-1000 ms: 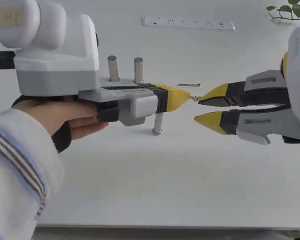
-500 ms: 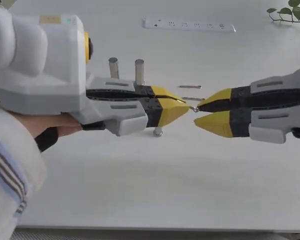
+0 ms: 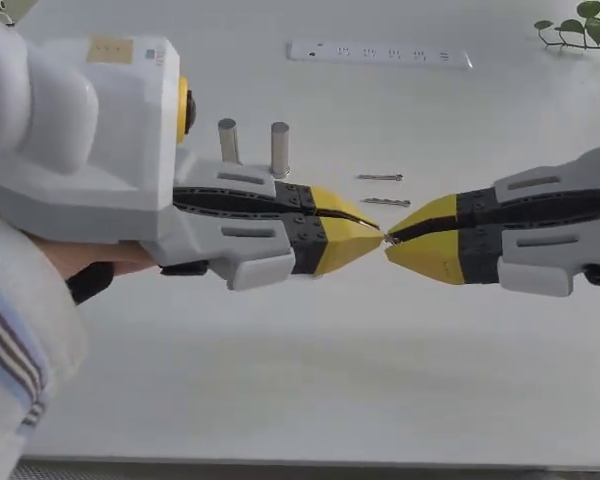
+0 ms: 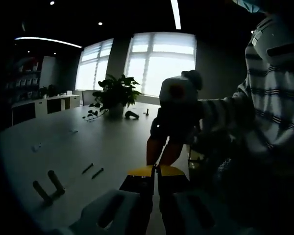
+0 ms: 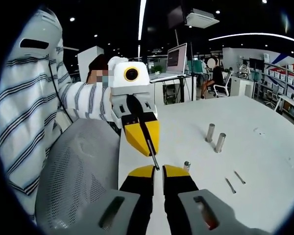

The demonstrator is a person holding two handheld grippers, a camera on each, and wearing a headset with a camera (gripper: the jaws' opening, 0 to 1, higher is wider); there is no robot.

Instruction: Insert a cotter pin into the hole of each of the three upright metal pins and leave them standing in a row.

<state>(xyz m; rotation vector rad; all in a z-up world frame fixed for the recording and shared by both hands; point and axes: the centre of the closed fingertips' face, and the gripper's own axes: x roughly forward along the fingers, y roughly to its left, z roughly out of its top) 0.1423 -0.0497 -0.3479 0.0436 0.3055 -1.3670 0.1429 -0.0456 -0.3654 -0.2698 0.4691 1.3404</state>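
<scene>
Two upright metal pins point(image 3: 228, 140) point(image 3: 280, 148) stand side by side at the back. A third, shorter pin point(image 5: 186, 165) stands nearer, just right of my right jaws. My left gripper point(image 3: 370, 234) is shut on a thin cotter pin point(image 5: 152, 149), which sticks out of its yellow tips. My right gripper point(image 3: 395, 240) meets it tip to tip above the table, and its jaws have come together on the pin's free end. Two more cotter pins point(image 3: 380, 177) point(image 3: 385, 201) lie flat on the table behind the tips.
A white power strip point(image 3: 378, 48) lies at the far edge and a small plant point(image 3: 580, 22) sits at the far right corner. The white table point(image 3: 300, 360) runs to its front edge near the bottom of the head view. A person's striped sleeve point(image 3: 10, 360) is at the lower left.
The right gripper's jaws went from wide open to closed on the cotter pin's end. The left gripper moved slightly right and now hides the third pin in the head view.
</scene>
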